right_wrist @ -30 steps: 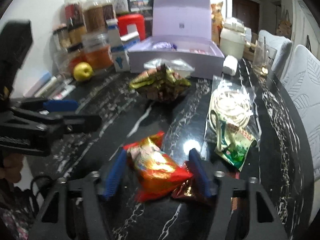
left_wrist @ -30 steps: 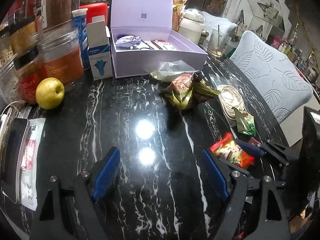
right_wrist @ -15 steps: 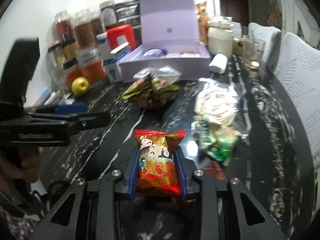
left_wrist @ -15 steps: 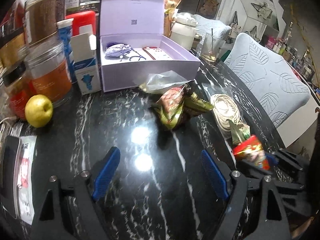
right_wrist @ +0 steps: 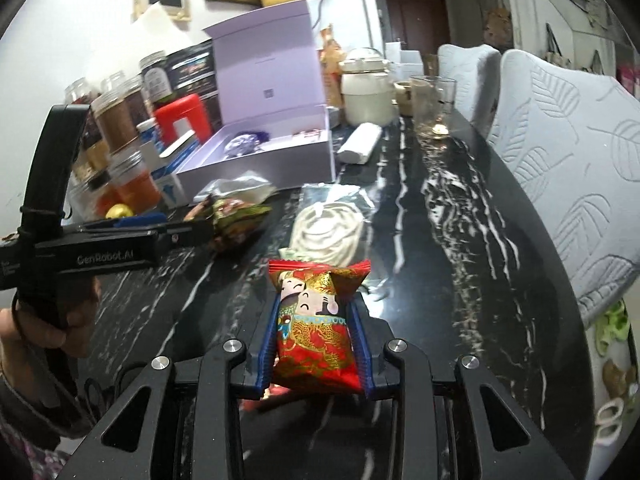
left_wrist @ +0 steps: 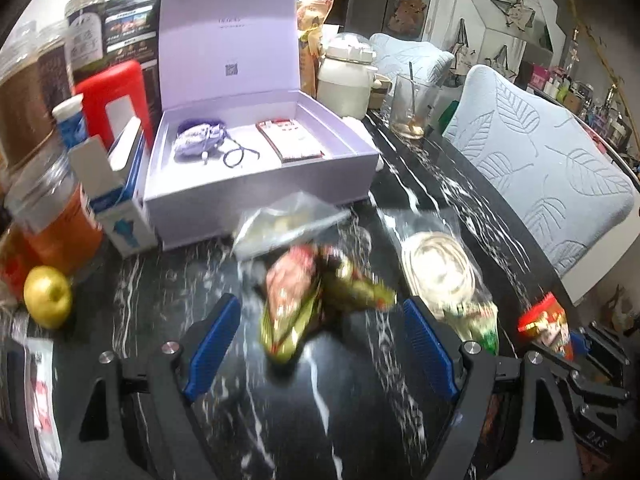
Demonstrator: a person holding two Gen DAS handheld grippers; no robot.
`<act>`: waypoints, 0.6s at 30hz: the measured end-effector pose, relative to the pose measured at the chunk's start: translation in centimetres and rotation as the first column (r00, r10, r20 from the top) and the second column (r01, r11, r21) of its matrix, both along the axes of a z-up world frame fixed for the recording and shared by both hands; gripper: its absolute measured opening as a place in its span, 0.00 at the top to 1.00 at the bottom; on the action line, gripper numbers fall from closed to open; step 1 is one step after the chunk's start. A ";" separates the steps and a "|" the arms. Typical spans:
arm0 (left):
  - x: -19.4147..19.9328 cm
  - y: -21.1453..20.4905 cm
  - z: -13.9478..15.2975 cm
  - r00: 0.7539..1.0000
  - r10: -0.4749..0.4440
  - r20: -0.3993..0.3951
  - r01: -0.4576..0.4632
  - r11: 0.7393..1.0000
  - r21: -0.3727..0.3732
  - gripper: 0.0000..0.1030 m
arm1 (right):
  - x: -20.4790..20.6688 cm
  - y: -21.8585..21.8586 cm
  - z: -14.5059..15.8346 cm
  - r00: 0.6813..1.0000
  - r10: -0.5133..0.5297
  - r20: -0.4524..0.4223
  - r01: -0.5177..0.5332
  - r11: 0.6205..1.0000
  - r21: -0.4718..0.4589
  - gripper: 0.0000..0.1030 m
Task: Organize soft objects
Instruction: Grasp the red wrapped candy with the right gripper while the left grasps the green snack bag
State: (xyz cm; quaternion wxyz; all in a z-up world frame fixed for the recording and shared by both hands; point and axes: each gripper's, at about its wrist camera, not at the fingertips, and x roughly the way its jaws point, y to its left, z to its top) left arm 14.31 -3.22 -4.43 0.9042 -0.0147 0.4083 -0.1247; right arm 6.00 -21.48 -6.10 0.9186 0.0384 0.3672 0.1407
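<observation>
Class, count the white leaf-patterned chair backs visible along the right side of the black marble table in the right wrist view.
2. The near white leaf-patterned chair back stands at the table's right edge; the far one stands behind it, near the glass. Others may be hidden.

Black grippers (right_wrist: 316,354); ribbed blue jaws; silver screws

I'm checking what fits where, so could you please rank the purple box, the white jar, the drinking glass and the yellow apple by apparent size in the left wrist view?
1. purple box
2. white jar
3. drinking glass
4. yellow apple

The glass and apple look close, and the apple sits nearer the camera, so that pair is unsure.
</observation>
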 end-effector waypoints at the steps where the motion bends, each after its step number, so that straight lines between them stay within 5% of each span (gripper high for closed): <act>1: 0.5 -0.1 0.1 1.000 0.004 0.002 -0.004 1.000 0.000 0.19 | 0.2 -0.3 -0.1 1.000 -0.008 -0.003 0.008 1.000 0.003 0.68; 10: 4.7 -0.1 -1.7 0.992 0.092 -0.081 -0.090 0.995 0.037 0.19 | 1.5 -1.5 -0.8 1.000 -0.013 -0.027 0.014 1.000 0.021 0.68; 18: 5.3 -0.2 -4.3 0.976 0.075 -0.203 -0.084 0.996 -0.036 0.19 | 2.0 -1.6 -1.0 0.999 -0.010 -0.038 0.012 0.999 0.030 0.68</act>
